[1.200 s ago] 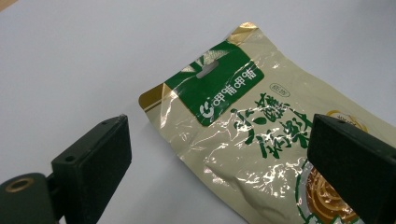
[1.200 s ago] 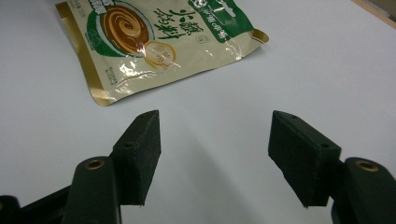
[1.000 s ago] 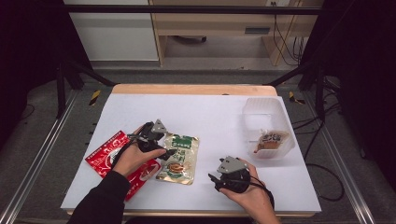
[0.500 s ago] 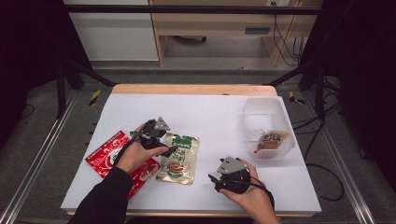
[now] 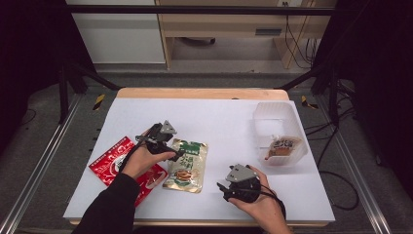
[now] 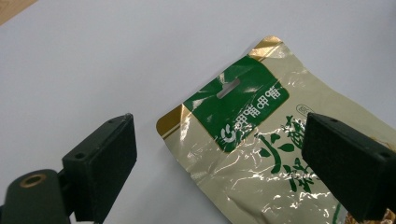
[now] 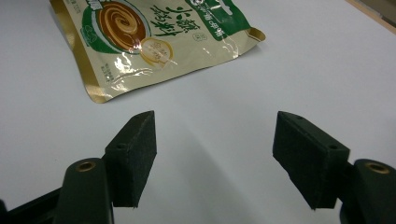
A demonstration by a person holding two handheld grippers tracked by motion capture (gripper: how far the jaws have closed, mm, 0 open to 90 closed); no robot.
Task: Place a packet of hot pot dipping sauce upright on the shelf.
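A green-and-gold food pouch point(image 5: 187, 165) lies flat on the white table point(image 5: 219, 122). My left gripper point(image 5: 176, 152) hovers over the pouch's top left corner. In the left gripper view its jaws stand wide open point(image 6: 219, 135) on either side of the pouch's green header point(image 6: 243, 112), not touching it. My right gripper point(image 5: 221, 187) rests near the table's front edge, pointing left toward the pouch. Its jaws point(image 7: 215, 135) have just been opening, with only bare table between them. The pouch's lower end point(image 7: 154, 42) lies a short way beyond them.
A red pouch point(image 5: 114, 161) lies left of the green one, partly under the person's left hand. A clear plastic tub point(image 5: 277, 114) at the right holds a small brown snack packet point(image 5: 285, 146). A wooden strip point(image 5: 199, 92) edges the table's far side.
The left gripper has shifted slightly up and right over the pouch's top. The right hand has kept its place.
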